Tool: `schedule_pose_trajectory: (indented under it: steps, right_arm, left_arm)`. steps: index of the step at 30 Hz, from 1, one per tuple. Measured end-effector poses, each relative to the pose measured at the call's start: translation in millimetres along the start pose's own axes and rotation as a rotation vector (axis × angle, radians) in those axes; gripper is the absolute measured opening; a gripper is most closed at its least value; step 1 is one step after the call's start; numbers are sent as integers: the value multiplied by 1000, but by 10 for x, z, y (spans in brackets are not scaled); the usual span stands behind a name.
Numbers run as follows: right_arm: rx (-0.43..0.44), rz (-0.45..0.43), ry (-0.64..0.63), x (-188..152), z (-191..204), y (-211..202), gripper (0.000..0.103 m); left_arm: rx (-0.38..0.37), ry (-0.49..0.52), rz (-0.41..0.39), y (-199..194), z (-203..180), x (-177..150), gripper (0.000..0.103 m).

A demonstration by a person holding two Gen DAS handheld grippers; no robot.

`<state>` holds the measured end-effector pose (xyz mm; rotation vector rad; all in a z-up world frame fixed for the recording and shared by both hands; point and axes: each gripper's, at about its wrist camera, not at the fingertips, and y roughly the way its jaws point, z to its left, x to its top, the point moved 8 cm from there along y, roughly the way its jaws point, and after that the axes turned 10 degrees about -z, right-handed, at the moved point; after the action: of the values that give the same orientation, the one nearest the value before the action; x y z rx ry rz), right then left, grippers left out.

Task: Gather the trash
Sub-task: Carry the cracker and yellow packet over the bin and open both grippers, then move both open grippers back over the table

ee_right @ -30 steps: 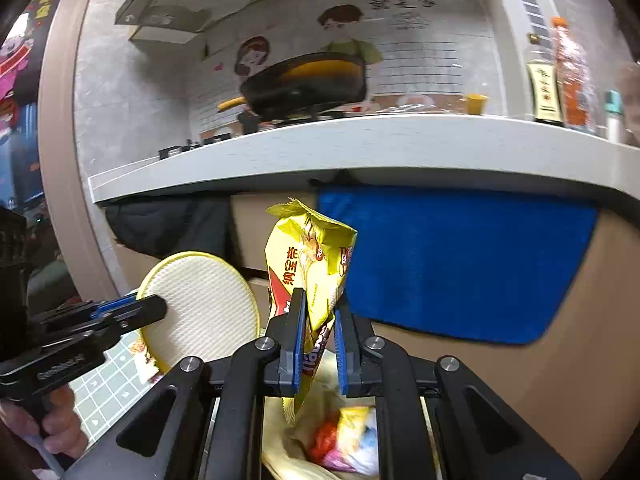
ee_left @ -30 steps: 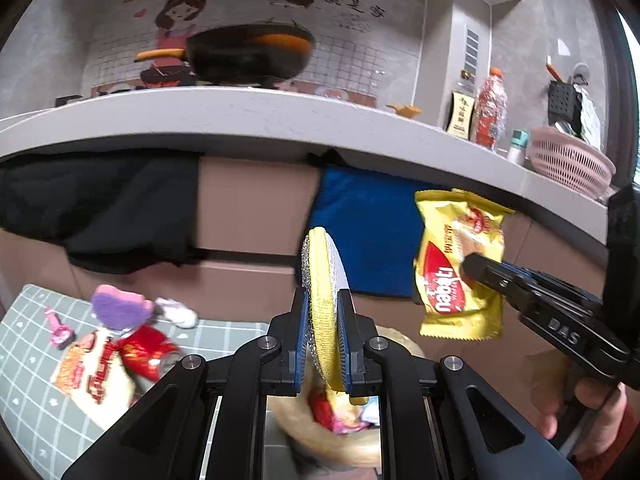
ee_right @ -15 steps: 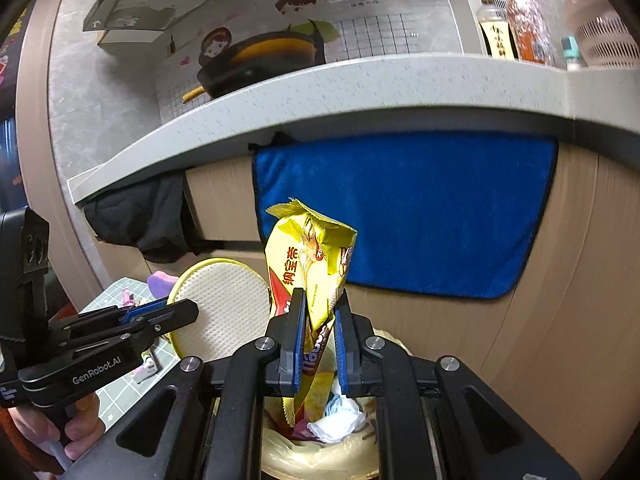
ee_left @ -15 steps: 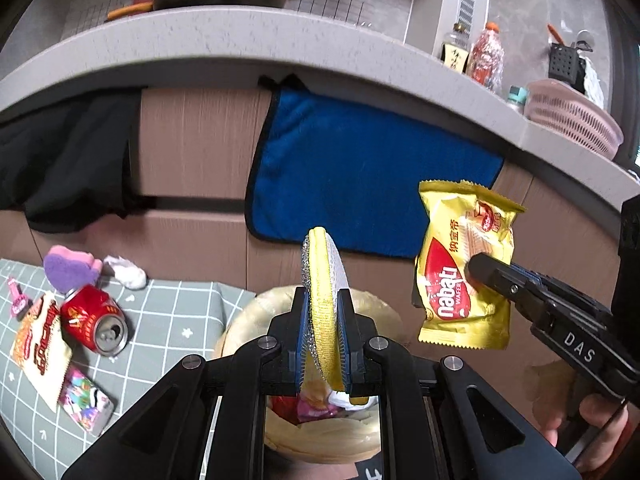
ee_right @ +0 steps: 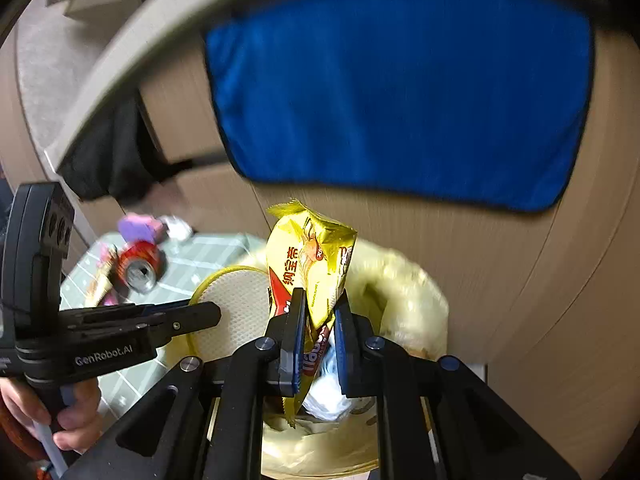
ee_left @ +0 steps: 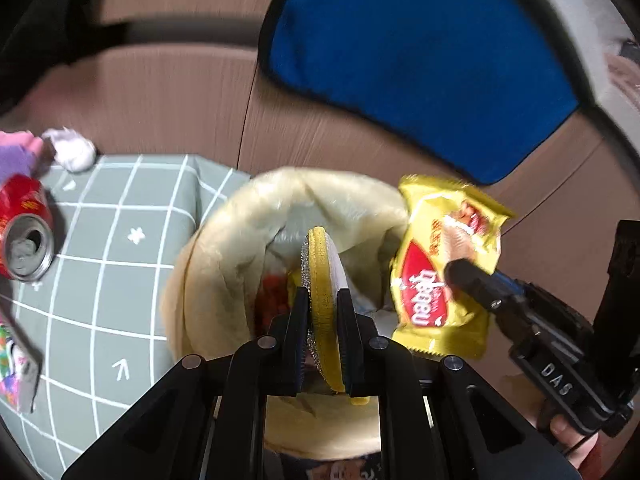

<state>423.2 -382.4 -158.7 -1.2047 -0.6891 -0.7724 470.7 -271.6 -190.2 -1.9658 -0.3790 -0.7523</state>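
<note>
From our left wrist camera, our left gripper [ee_left: 323, 312] is clenched on a round yellow scrubbing pad [ee_left: 320, 276], held on edge with its flat faces against the jaws. The pad stands straight over the mouth of the trash bag [ee_left: 224, 256], whose opening lies directly below and ahead of the jaws, so we judge that letting go would drop it inside. To the right, our right gripper [ee_left: 460, 270] pinches a yellow snack wrapper [ee_left: 436, 276] that hangs over the bag's right rim, not yet over the middle. A red can [ee_left: 24, 228] and a crumpled tissue [ee_left: 72, 152] lie on the checked mat [ee_left: 120, 248], well apart from the bag.

From our right wrist camera, our right gripper [ee_right: 318, 316] grasps the wrapper [ee_right: 308, 264] near its lower end, long axis upright. The bag [ee_right: 412, 292] opens beneath and just beyond the jaws, with trash already inside. Our left gripper [ee_right: 212, 314] holds the pad [ee_right: 236, 304] at the bag's left side. The left hand seems nearer the centre.
</note>
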Motion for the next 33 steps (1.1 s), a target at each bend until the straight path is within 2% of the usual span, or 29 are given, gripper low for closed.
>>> schedule_pose_trajectory:
  steps: [3, 7, 8, 9, 10, 12, 17, 22, 27, 33]
  right_arm:
    - [-6, 70, 19, -168, -62, 220, 13]
    - [-6, 110, 47, -304, -106, 363, 14]
    - [2, 114, 57, -328, -106, 377, 14]
    - [14, 121, 68, -345, -94, 394, 20]
    - [16, 124, 73, -347, -79, 401, 35]
    - [18, 113, 77, -330, -52, 380, 53]
    - [-4, 62, 54, -173, 66, 258, 53]
    - [-5, -53, 19, 140, 298, -78, 53]
    - [44, -151, -23, 444, 756, -358, 53]
    - [122, -206, -81, 655, 1476, -481, 53]
  left_arm:
    - [-12, 1, 21, 104, 28, -27, 16]
    - [-23, 5, 1, 56, 76, -7, 38]
    - [-23, -1, -13, 13, 99, 10, 39]
    - [-20, -6, -23, -16, 122, 44, 39]
    - [-11, -11, -34, -63, 149, 63, 39]
    - [11, -22, -70, -173, 228, 122, 39]
    - [66, -53, -191, -654, 420, 277, 39]
    - [154, -79, -347, -1304, 709, 456, 39]
    - [316, -54, -471, -2014, 1198, 608, 39]
    - [403, -141, -551, -2737, 1947, 644, 39]
